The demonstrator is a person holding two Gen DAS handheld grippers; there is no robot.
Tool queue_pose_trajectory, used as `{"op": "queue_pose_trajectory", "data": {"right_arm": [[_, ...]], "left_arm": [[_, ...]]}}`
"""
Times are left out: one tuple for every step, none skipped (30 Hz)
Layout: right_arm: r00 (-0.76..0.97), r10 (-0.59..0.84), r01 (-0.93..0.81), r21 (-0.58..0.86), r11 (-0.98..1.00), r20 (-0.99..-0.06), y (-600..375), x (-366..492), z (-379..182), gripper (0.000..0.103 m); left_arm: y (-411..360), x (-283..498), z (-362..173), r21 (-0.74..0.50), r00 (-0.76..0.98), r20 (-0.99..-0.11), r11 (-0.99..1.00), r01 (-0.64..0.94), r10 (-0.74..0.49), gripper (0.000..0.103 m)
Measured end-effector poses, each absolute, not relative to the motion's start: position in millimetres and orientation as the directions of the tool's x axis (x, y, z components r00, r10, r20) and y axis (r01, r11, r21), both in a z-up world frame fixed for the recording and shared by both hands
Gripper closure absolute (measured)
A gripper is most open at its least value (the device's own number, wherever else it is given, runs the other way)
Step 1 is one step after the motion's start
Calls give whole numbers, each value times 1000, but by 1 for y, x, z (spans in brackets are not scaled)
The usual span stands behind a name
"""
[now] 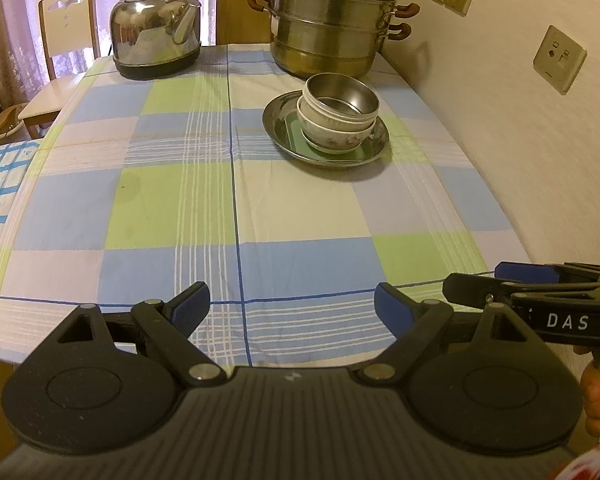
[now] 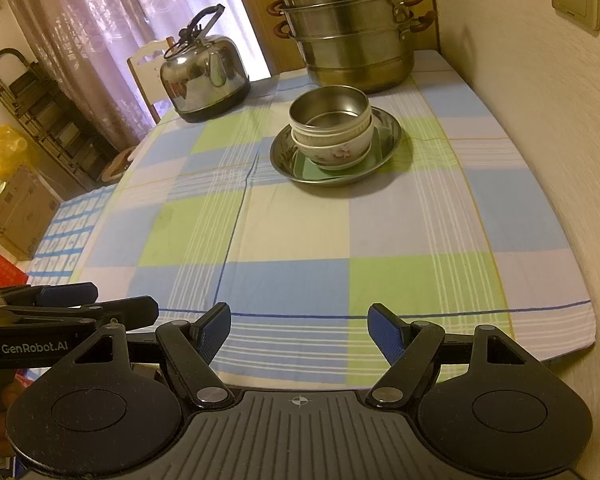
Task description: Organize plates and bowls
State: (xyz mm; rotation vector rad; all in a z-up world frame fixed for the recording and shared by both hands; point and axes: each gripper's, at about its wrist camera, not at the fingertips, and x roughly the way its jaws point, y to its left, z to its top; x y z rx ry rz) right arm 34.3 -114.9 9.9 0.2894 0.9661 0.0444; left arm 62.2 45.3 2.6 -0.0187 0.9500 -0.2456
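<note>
Three bowls are sitting nested on the worktop [image 1: 260,208]: one metal bowl [image 1: 342,94] on top and two floral ceramic bowls [image 1: 336,136] under it. One metal plate [image 1: 284,136] is carrying one green plate [image 1: 296,134]. One kettle [image 1: 156,36] and one steamer pot [image 1: 332,28] are standing behind.

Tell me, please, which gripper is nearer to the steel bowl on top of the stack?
Right, though only slightly. The right gripper faces the steel bowl almost straight on; the left gripper sits beside it, farther left, so the bowl lies off to its right.
</note>
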Motion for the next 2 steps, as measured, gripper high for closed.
{"op": "queue_pose_trajectory", "data": {"right_arm": [[570,164,93,262,961,-805,-114,34,10,28],[570,165,93,262,961,-805,-114,35,10,28]], "left_arm": [[46,63,3,-124,555,-803,972,201,-217,15],[46,64,2,-125,553,-804,971,202,-219,15]]}}
